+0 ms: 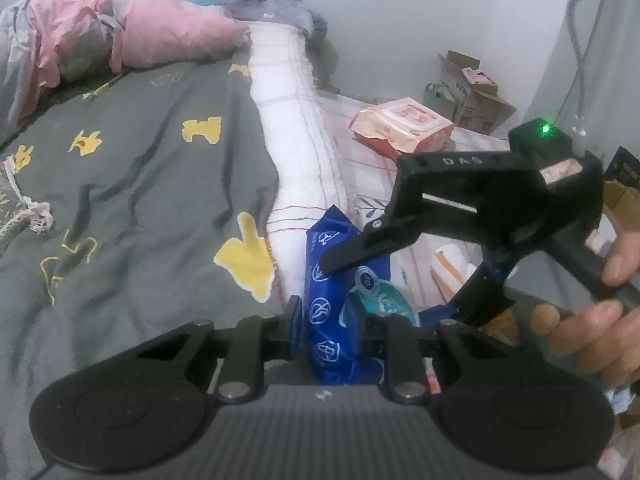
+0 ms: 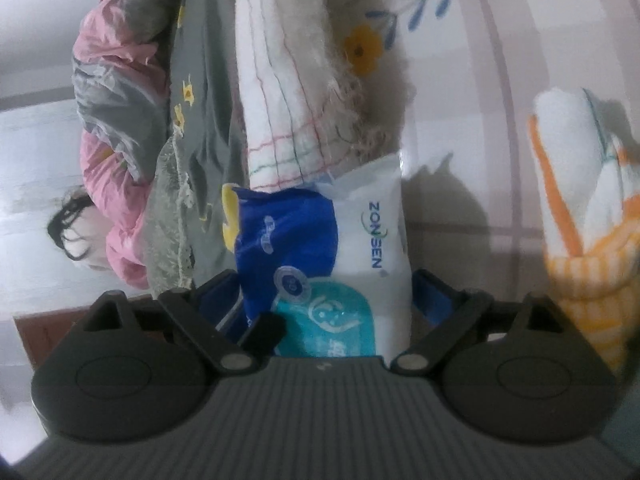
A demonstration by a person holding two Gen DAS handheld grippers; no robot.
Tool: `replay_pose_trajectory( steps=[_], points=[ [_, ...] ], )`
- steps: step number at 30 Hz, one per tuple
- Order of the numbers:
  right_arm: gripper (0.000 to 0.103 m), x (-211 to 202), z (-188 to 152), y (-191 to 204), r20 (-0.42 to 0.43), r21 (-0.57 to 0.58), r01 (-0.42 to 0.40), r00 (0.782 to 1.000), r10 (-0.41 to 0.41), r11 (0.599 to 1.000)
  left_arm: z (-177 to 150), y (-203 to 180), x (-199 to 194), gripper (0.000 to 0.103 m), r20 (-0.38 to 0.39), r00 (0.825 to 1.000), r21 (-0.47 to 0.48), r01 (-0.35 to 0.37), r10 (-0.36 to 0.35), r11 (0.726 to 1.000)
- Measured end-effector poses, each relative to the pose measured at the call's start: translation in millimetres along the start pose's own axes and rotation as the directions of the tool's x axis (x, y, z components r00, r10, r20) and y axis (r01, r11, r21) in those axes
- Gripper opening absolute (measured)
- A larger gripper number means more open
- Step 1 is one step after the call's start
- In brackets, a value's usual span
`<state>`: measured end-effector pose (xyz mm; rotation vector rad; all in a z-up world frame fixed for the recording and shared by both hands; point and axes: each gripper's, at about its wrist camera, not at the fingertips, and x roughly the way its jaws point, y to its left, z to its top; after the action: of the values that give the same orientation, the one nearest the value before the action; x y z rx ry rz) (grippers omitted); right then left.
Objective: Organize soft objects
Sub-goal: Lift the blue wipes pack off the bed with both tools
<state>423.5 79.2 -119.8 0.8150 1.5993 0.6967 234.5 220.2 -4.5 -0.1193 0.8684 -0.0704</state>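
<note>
A blue and white wipes pack (image 1: 324,320) with a teal lid stands on the bed beside a grey duvet. My left gripper (image 1: 334,320) is shut on its lower part, its pads squeezing the blue wrapper. My right gripper (image 1: 400,276), held by a hand (image 1: 592,320), reaches in from the right, with one black finger (image 1: 352,250) lying across the pack. In the right wrist view the pack (image 2: 360,232) sits between the wide-spread fingers of my right gripper (image 2: 324,296). That gripper is open, with a slim gap at its right pad.
A pink wipes pack (image 1: 402,126) lies further back on the checked sheet (image 1: 360,184). A white rolled blanket (image 1: 296,140) runs along the grey duvet (image 1: 140,180). A pink quilt (image 1: 160,28) is heaped at the headboard. An orange striped cloth (image 2: 580,208) lies right; cardboard boxes (image 1: 472,96) stand by the wall.
</note>
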Motion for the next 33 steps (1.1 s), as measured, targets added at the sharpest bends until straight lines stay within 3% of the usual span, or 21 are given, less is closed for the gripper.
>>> replay_pose_trajectory(
  steps=[6, 10, 17, 23, 28, 33],
  points=[
    [0.086, -19, -16, 13, 0.075, -0.095, 0.053, 0.996, -0.046, 0.994, 1, -8, 2, 0.023, -0.003, 0.999, -0.037, 0.039, -0.039, 0.999],
    [0.081, -29, -20, 11, 0.1, -0.119, 0.075, 0.993, -0.063, 0.99, -1, -23, 3, 0.025, 0.01, 1.0, -0.026, 0.014, -0.013, 1.0],
    [0.08, -64, -36, 19, 0.132, -0.176, 0.04, 0.991, -0.016, 0.984, 5, -51, -32, 0.025, 0.078, 0.997, 0.013, -0.009, 0.008, 1.0],
    [0.08, -121, -55, 29, 0.179, -0.249, 0.0, 0.983, 0.046, 0.968, 16, -93, -67, 0.025, 0.162, 0.987, 0.065, -0.017, 0.006, 0.998],
    [0.08, -190, -71, 24, 0.25, -0.28, -0.006, 0.965, 0.078, 0.96, 31, -143, -82, 0.024, 0.219, 0.973, 0.12, 0.051, -0.077, 0.991],
    [0.081, -283, -86, 4, 0.376, -0.285, 0.028, 0.923, 0.085, 0.958, 51, -208, -78, 0.024, 0.24, 0.949, 0.21, 0.156, -0.205, 0.965]
  ],
)
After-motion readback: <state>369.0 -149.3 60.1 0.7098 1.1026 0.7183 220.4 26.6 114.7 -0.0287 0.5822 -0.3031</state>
